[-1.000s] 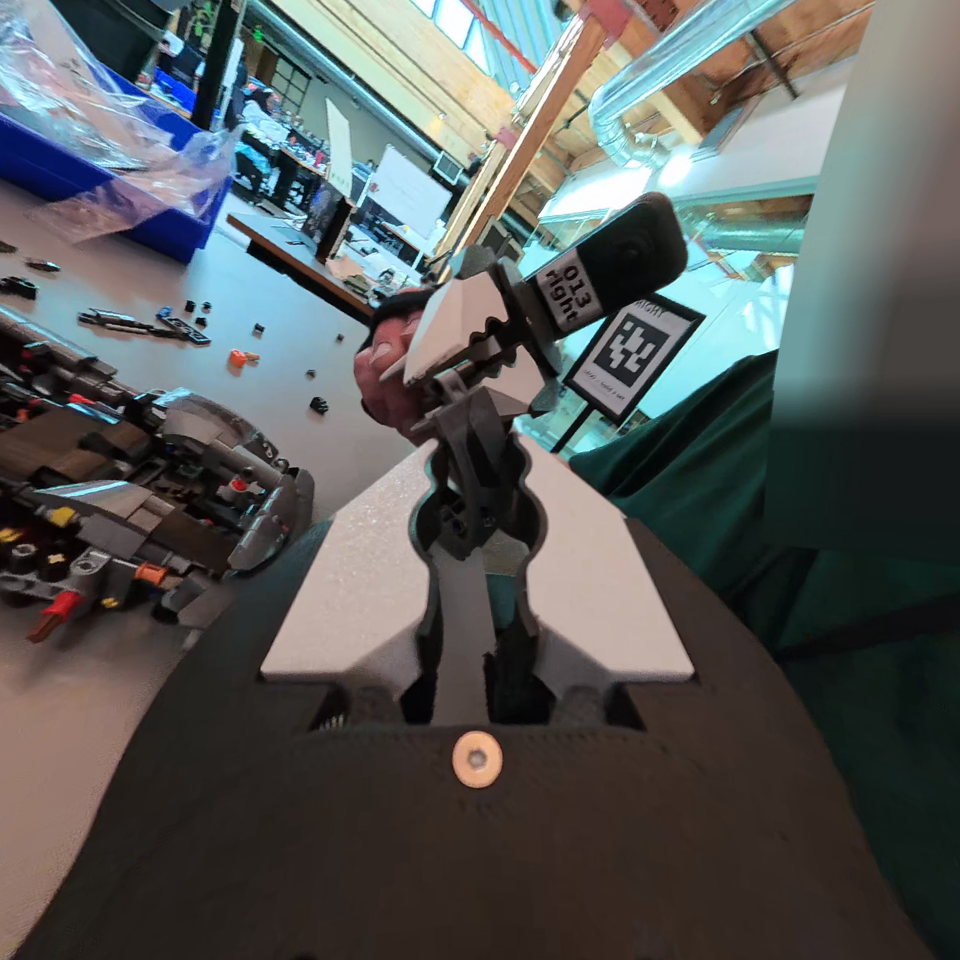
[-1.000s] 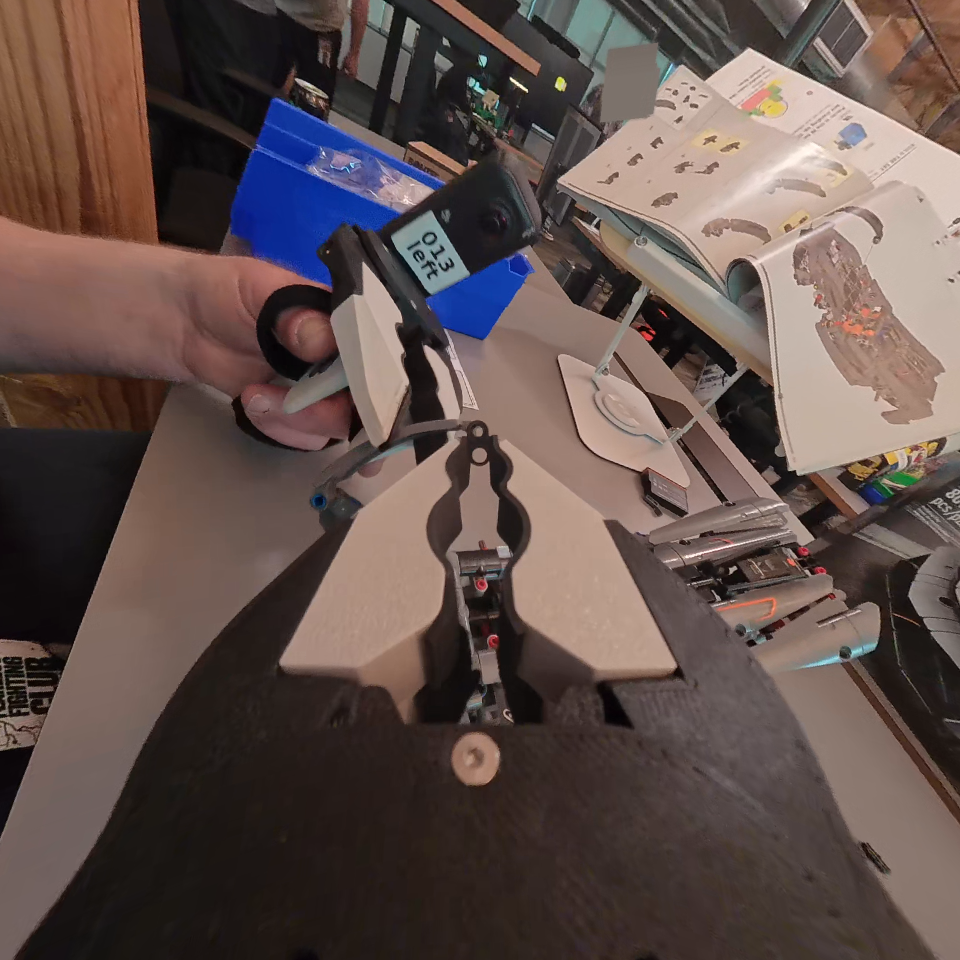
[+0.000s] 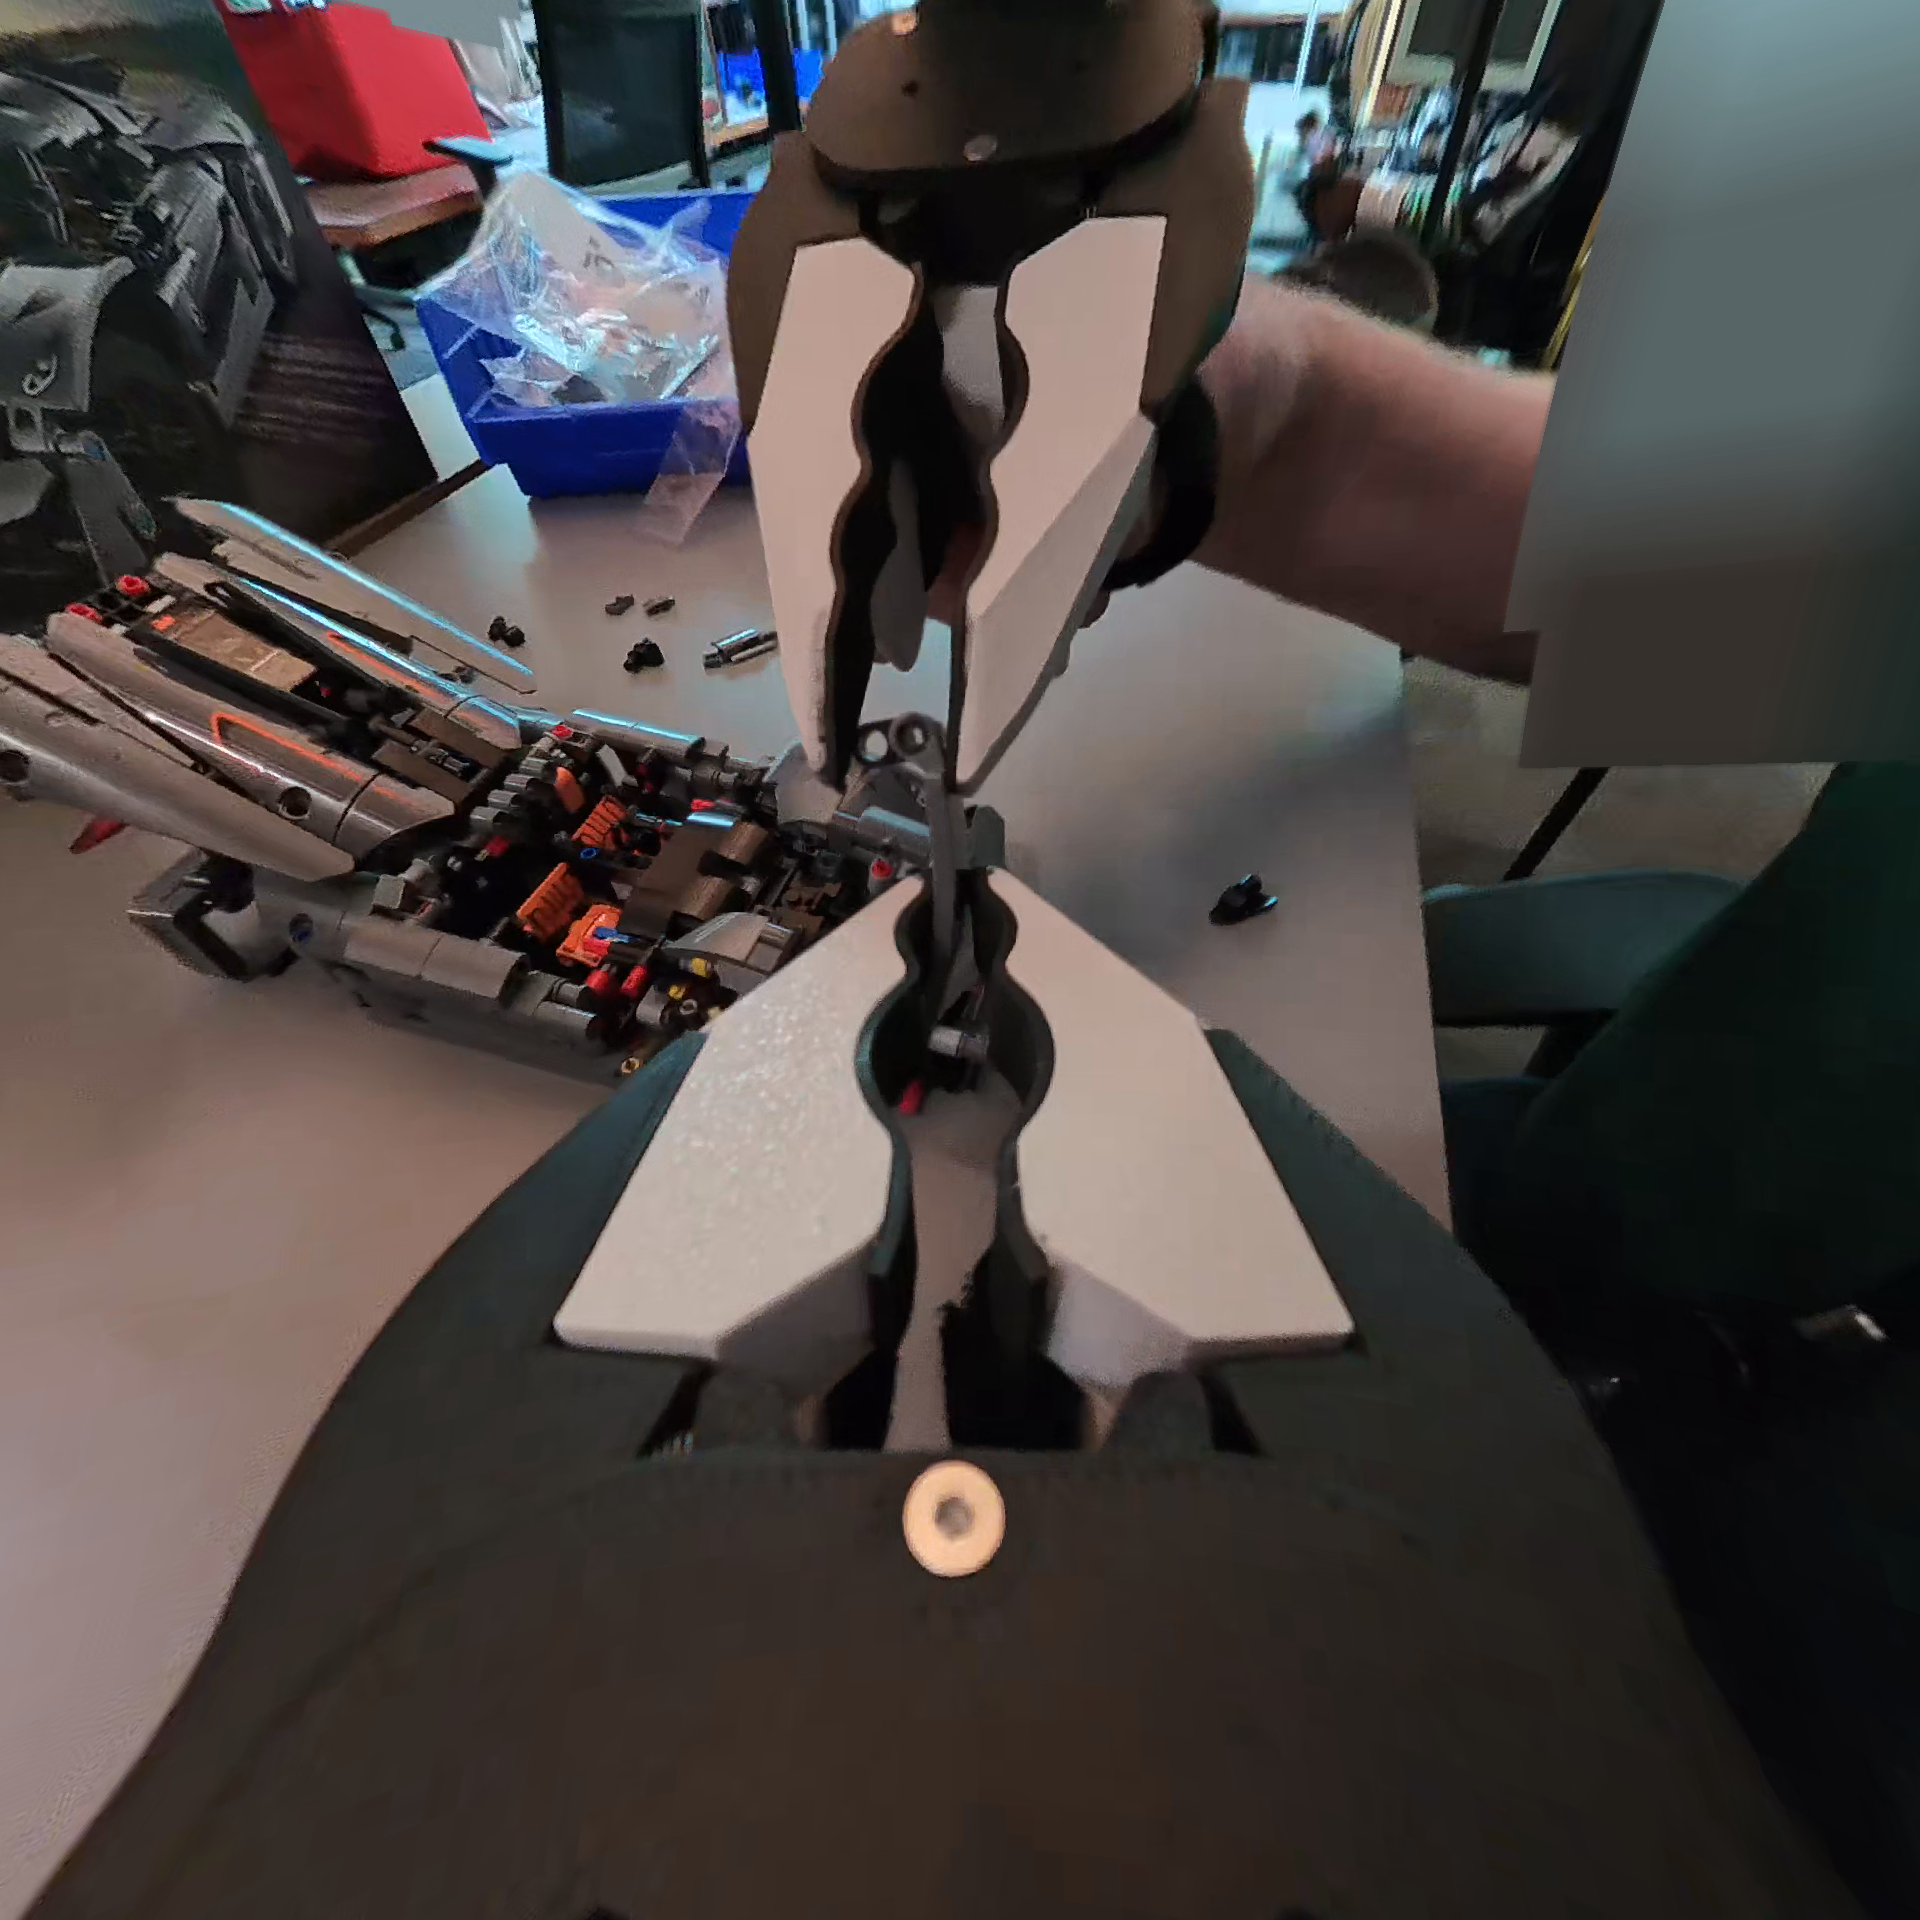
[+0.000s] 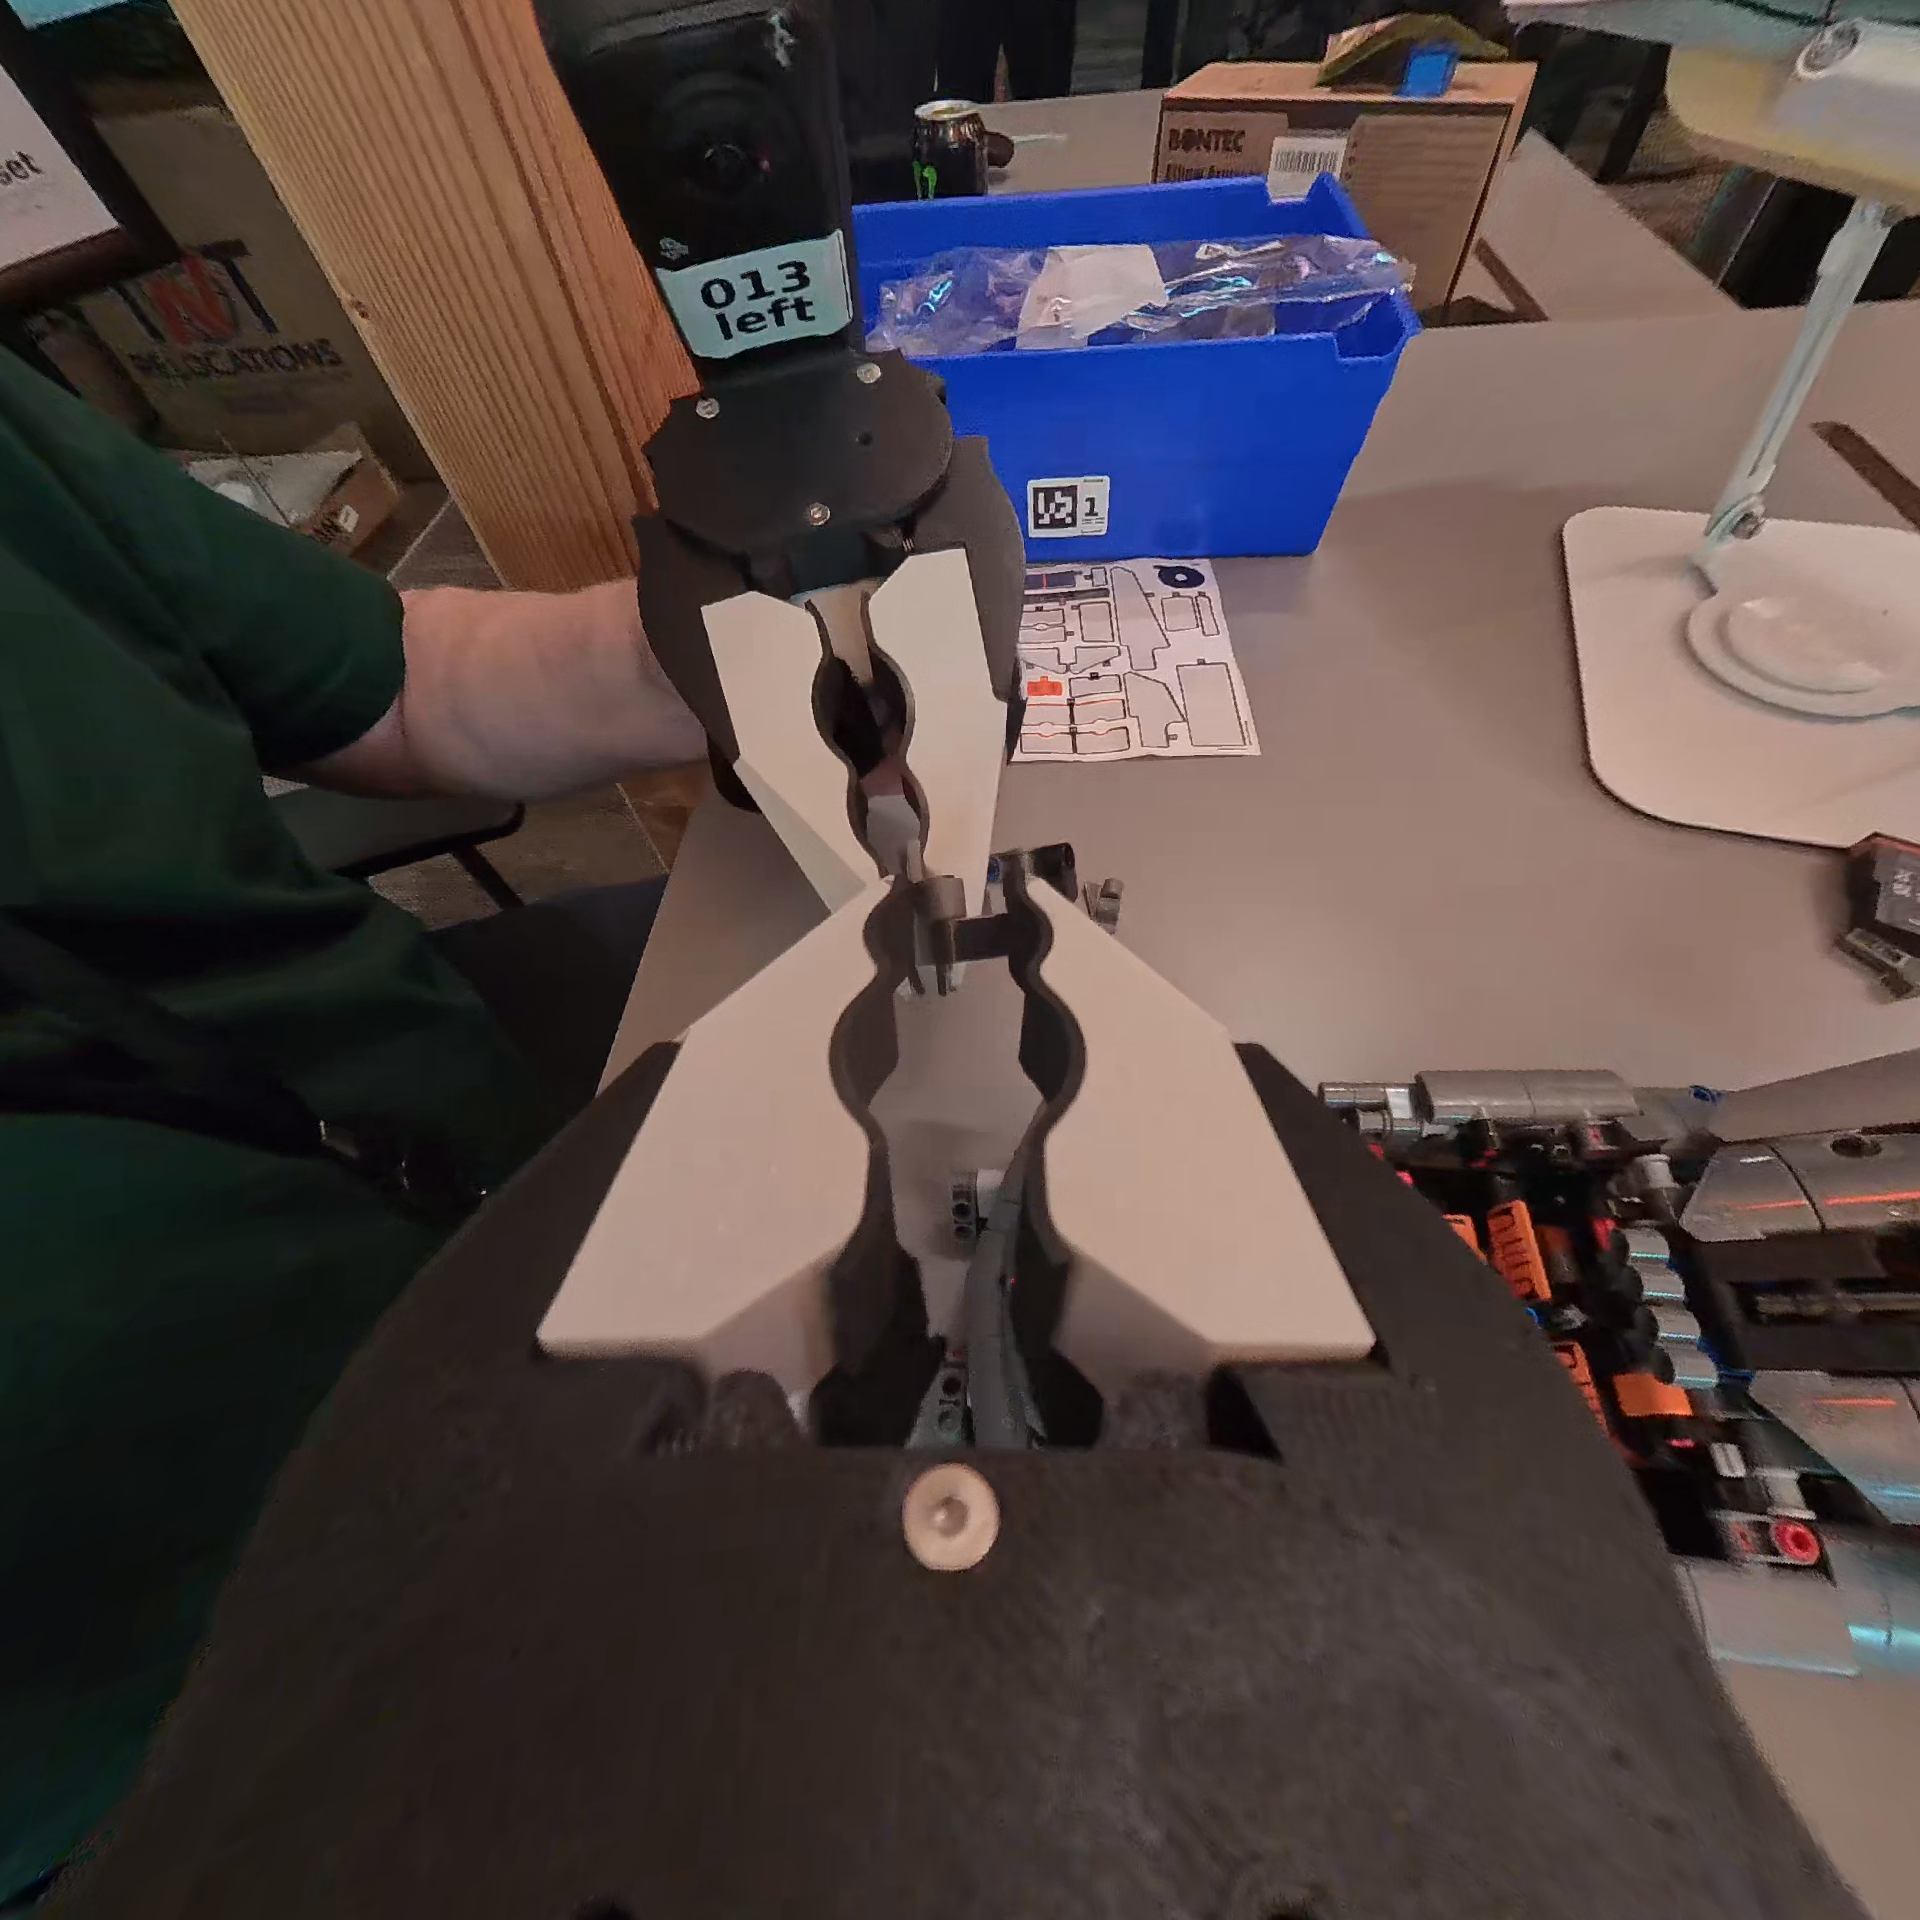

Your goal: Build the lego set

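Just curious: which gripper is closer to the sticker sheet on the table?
Left. The left gripper hangs right beside the sticker sheet; the right gripper points at it from farther back.

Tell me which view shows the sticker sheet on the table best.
The right wrist view: the sticker sheet lies flat on the table in front of the blue bin, only its left edge hidden behind the left gripper. The left wrist view does not show it at all.

workshop | grey table [image 4: 1455, 883] | blue parts bin [image 4: 1164, 416] | cardboard box [image 4: 1340, 145]
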{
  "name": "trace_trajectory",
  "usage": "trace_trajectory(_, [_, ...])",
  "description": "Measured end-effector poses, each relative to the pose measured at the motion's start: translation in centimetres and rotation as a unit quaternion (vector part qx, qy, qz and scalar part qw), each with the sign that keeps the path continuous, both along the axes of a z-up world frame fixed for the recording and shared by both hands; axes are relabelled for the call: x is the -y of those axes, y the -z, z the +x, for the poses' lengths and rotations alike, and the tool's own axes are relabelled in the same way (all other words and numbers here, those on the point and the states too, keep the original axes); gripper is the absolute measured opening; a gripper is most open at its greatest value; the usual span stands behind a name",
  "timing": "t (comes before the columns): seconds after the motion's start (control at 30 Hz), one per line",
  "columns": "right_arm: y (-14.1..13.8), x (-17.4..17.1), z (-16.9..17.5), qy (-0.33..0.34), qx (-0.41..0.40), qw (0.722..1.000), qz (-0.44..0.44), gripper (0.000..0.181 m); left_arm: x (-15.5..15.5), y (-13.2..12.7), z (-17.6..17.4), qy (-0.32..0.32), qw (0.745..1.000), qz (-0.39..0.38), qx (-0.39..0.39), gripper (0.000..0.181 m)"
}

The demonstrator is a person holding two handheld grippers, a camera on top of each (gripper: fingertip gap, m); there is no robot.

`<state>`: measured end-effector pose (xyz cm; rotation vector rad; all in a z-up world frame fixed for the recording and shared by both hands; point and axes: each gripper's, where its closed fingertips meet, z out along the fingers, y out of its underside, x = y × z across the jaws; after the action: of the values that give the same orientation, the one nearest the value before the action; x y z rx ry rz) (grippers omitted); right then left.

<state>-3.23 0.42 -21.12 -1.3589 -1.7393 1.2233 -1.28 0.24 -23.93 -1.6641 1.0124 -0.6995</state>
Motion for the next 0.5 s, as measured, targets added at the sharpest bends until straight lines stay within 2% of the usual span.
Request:
trace_trajectory(0.07, [0.3,-0.6,-0.2,0.000,0.027,1.000,-0.013,0.016,-0.3,-0.3,-0.5,0.004,0.999,-0.029,0.040,0.008])
trace_trajectory(0.3, [1.3,-3.2,-1.3,-0.026,0.124,0.984,-0.122,0.017,-2.7,-0.1,-1.3,0.009,0.976,-0.158,0.148,0.001])
trace_trajectory(0.37, [1.0,-4.9,-1.8,-0.008,0.120,0.986,-0.117,0.021,-3.5,0.0,-1.6,0.002,0.964,-0.194,0.181,0.001])
trace_trajectory(0.5, [-2.1,-8.2,-0.9,0.032,0.066,0.993,-0.090,0.021,-5.0,1.6,-2.0,-0.022,0.935,-0.278,0.218,0.000])
